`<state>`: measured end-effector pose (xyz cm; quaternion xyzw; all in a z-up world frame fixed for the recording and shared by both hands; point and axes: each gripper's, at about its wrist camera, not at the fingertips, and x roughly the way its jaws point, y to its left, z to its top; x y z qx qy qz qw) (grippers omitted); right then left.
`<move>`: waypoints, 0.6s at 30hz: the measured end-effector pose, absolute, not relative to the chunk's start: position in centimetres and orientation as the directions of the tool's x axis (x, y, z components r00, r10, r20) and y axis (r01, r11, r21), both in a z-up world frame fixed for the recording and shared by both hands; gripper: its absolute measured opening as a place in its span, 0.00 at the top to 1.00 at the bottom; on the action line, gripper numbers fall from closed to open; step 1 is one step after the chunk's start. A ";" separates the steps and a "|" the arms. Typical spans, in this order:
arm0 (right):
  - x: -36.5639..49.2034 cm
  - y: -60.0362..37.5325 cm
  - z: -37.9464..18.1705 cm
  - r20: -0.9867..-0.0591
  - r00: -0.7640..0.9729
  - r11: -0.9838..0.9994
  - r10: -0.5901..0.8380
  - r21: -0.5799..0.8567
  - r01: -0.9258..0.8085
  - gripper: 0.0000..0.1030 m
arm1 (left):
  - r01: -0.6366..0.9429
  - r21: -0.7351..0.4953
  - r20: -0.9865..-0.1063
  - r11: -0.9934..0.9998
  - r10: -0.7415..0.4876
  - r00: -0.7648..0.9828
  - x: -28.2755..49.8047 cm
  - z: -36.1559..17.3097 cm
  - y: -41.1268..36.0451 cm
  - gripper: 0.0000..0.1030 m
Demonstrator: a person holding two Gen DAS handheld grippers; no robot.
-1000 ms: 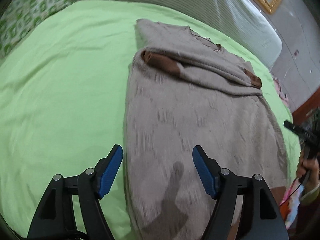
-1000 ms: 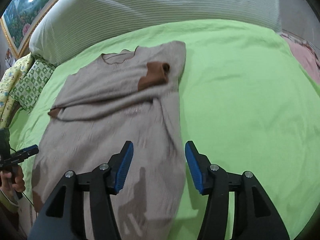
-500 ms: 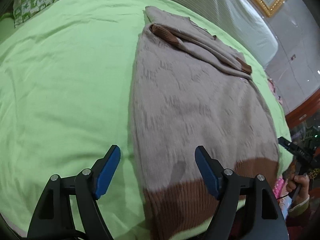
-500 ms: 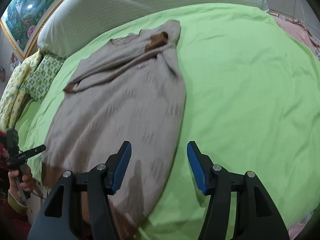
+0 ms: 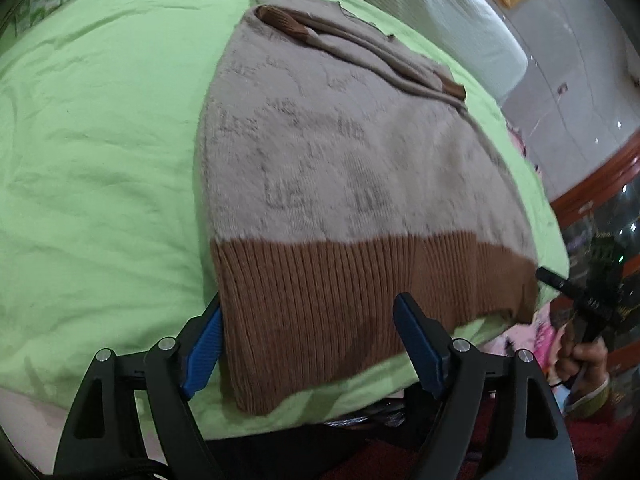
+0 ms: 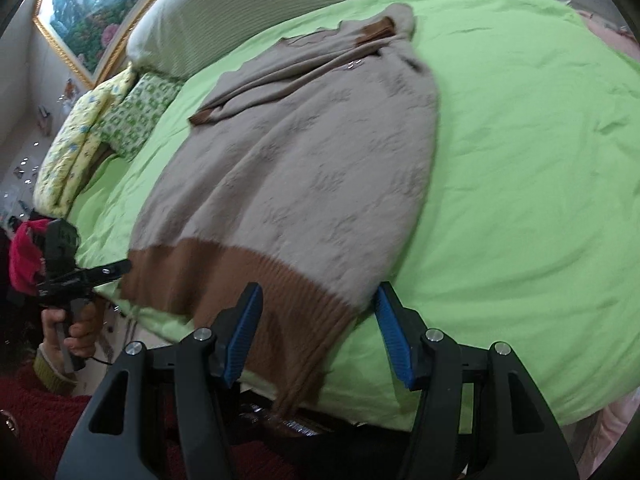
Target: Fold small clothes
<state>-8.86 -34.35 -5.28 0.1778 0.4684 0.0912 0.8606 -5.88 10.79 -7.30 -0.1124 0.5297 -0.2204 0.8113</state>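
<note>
Left gripper (image 5: 308, 344) is spread wide, straddling the near left corner of the sweater's (image 5: 340, 168) brown ribbed hem (image 5: 360, 288), gripping nothing. That sweater, a beige knit with a faint woven pattern, lies flat on the green sheet (image 5: 100, 140), sleeves folded across its chest. Right gripper (image 6: 318, 332) is likewise released, astride the hem's right corner. Only the right view shows the framed painting (image 6: 96, 12) and patterned pillows (image 6: 100, 128); the left view alone shows a tiled wall (image 5: 580, 60).
</note>
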 end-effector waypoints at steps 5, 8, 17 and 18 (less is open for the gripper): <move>-9.6 -34.0 -5.6 -0.757 0.530 0.898 0.381 0.441 -0.016 0.43 | 0.170 -0.513 -0.772 0.841 -0.539 0.337 -5.5 -7.9 12.4 0.23; -9.4 -34.1 -6.5 -0.717 0.550 0.862 0.428 0.507 -0.010 0.43 | 0.149 -0.561 -0.744 0.814 -0.575 0.341 -4.6 -8.0 12.2 0.29; -10.9 -35.5 -6.0 -0.574 0.635 0.772 0.517 0.633 -0.057 0.90 | 0.250 -0.606 -0.629 0.755 -0.647 0.432 -6.1 -4.9 12.0 0.92; -11.7 -36.3 -5.2 -0.511 0.662 0.733 0.548 0.675 -0.084 0.90 | 0.268 -0.620 -0.589 0.737 -0.663 0.462 -6.5 -3.6 12.5 0.92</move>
